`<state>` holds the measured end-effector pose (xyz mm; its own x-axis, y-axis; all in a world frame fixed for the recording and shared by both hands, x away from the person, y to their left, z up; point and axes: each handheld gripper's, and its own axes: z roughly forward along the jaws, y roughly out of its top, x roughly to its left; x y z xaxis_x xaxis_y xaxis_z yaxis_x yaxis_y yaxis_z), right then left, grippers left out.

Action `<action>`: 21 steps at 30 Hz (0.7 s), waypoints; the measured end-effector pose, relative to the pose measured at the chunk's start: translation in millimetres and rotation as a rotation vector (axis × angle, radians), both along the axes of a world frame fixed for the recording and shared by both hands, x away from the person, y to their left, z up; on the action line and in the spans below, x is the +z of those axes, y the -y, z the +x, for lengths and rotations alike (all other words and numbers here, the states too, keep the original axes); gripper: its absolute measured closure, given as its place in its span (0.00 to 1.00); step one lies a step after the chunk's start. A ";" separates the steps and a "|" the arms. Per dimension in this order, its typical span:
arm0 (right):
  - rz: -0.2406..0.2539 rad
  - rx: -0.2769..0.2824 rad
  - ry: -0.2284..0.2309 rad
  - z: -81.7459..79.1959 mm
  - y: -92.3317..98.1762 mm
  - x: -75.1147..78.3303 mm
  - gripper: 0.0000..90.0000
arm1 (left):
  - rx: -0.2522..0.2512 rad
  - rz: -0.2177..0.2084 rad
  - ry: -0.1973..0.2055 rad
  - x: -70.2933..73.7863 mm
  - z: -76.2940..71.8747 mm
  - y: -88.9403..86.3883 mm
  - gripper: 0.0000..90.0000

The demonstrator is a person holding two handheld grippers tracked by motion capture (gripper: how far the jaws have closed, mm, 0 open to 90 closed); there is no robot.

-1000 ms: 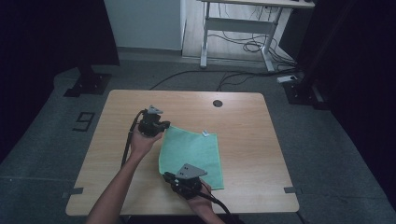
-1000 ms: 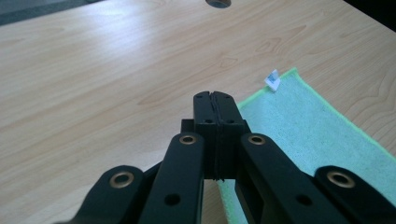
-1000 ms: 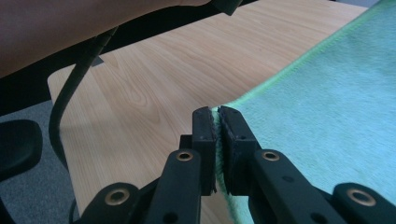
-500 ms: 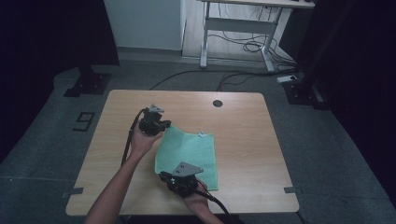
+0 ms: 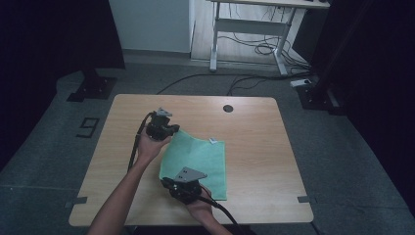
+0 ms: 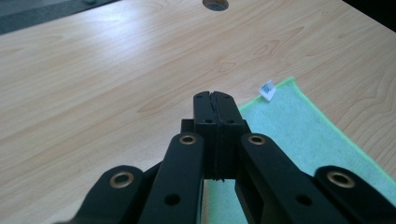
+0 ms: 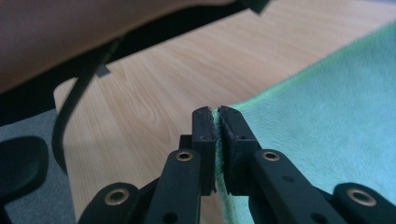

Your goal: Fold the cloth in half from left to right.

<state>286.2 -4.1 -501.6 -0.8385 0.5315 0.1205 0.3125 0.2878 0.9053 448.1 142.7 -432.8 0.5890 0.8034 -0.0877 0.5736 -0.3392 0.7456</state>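
The green cloth (image 6: 299, 140) runs under the jaws — its near corner hidden.

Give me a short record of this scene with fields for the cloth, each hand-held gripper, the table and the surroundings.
cloth: green cloth spread on the table, a small white tag at its far corner
left hand-held gripper: at the cloth's far left corner, jaws shut on the cloth's edge
right hand-held gripper: at the cloth's near left corner, jaws shut on its edge
table: light wood table, a round cable hole near its far edge
surroundings: grey floor, cables under a white desk frame behind
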 end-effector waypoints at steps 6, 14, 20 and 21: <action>0.001 -0.002 0.018 -4.4 2.5 4.7 0.94 | 0.003 0.008 0.001 5.7 -3.5 -0.1 1.00; 0.008 0.004 0.013 -3.5 1.4 3.9 0.94 | 0.018 0.001 -0.003 6.6 -3.8 -6.1 1.00; 0.020 0.016 0.059 -9.1 -7.7 20.0 0.94 | 0.040 0.004 0.027 27.3 -9.0 -18.8 1.00; 0.020 0.016 0.059 -9.1 -7.7 20.0 0.94 | 0.040 0.004 0.027 27.3 -9.0 -18.8 1.00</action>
